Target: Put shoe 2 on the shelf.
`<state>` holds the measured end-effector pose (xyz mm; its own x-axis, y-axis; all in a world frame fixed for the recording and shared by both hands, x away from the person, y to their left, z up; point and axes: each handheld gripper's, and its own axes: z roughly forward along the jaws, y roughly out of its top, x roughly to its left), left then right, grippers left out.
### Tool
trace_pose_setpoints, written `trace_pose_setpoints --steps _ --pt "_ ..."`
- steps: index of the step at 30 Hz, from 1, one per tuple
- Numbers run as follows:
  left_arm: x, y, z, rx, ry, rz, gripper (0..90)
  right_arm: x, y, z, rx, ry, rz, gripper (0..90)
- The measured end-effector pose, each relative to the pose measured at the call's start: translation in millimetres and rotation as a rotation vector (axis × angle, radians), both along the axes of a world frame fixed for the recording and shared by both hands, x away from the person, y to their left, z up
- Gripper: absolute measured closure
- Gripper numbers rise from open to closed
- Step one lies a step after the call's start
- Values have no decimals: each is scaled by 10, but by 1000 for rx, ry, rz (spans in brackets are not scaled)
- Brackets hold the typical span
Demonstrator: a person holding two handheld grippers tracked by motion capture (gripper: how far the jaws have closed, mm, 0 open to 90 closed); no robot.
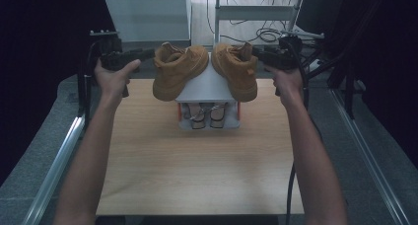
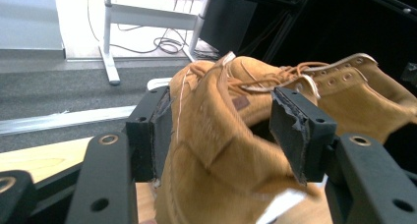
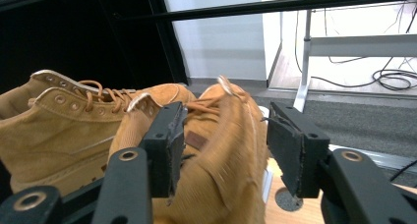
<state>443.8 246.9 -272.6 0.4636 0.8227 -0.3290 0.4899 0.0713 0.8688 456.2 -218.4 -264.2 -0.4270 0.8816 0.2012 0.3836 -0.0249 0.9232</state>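
We grip each tan boot, left boot (image 1: pixel 178 69) and right boot (image 1: pixel 236 68), by its heel in the left gripper (image 1: pixel 148 53) and right gripper (image 1: pixel 259 51), jaws half-open around suede; soft collars could slip, dropping them onto the white rack (image 1: pixel 206 87).

A lab-like test room: wooden table (image 1: pixel 197 175) in a metal frame (image 1: pixel 59 156), loose floor cables (image 1: pixel 266 35), black curtains (image 1: pixel 34 62).

Table (image 1: pixel 197 166): light wood top lying between two metal rails, most of its near part showing bare grain.
Stand (image 1: pixel 208 117): white, sitting on the table at mid-far, its sloped top plate facing the camera.
Under the stand: laced dark things are showing in its open front, too small to tell.
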Motion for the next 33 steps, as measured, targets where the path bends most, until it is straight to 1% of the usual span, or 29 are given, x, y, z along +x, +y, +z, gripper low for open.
trace_pose_setpoints --steps 1,2,3,4,5,6,7,8,9,10,11,12,13,14,15,16,17,18,19,20,21,22,23,24,25,30,32,33 --pt "0 0 0 0 0 0 424 0 0 0 0 0 0 497" --pt "-50 43 -1 4 -13 9 424 -26 -42 1 1 -1 -5 504" --pt "-110 108 -7 7 -26 15 452 -85 -136 -7 0 -18 -8 534" --pt "-110 108 -7 7 -26 15 462 -105 -163 -12 3 -21 -3 544" --pt "-159 182 -34 8 -27 18 480 -126 -195 -23 -2 -21 3 555" --pt "-159 182 -34 8 -27 18 502 -126 -195 -23 -2 -21 3 555" --pt "-193 246 -80 21 -25 24 543 -157 -259 -60 -11 -12 8 592" --pt "-193 246 -80 21 -25 24 568 -157 -259 -60 -11 -12 8 592" --pt "-214 286 -142 57 -16 36 612 -164 -313 -109 -22 0 15 625" --pt "-216 293 -179 81 -7 39 640 -163 -330 -131 -29 5 14 643" --pt "-210 299 -220 99 4 31 680 -159 -348 -163 -38 16 15 670" --pt "-210 299 -220 99 4 31 712 -159 -348 -163 -38 16 15 670" --pt "-198 290 -305 138 21 41 750 -140 -372 -247 -67 34 12 716" --pt "-198 290 -305 138 21 41 776 -140 -372 -247 -67 34 12 716" --pt "-176 273 -386 159 34 40 808 -113 -384 -326 -86 50 11 770" --pt "-176 273 -386 159 34 40 827 -113 -384 -326 -86 50 11 770" --pt "-157 261 -434 169 44 34 855 -82 -387 -401 -101 65 17 787" --pt "-144 249 -462 175 50 32 855 -82 -387 -401 -101 65 17 806" --pt "-125 229 -507 190 52 36 894 -58 -385 -462 -106 76 32 835" --pt "-118 216 -531 191 48 44 898 -51 -382 -481 -108 78 35 848" --pt "-93 198 -583 181 44 51 900 -43 -378 -501 -117 81 36 866" --pt "-93 198 -583 181 44 51 900 -36 -372 -520 -123 86 37 879" --pt "-68 180 -618 169 55 49 900 -29 -365 -537 -129 90 40 890" --pt "-68 180 -618 169 55 49 900 -29 -365 -537 -129 90 40 890" --pt "-50 158 -643 172 66 41 900 -18 -348 -566 -148 94 40 894" --pt "-37 103 -679 183 79 26 900 -6 -320 -605 -160 91 41 896" --pt "-29 80 -692 175 84 14 900 0 -304 -626 -161 88 38 896" --pt "-19 57 -698 159 86 3 900 10 -283 -652 -168 90 37 897"
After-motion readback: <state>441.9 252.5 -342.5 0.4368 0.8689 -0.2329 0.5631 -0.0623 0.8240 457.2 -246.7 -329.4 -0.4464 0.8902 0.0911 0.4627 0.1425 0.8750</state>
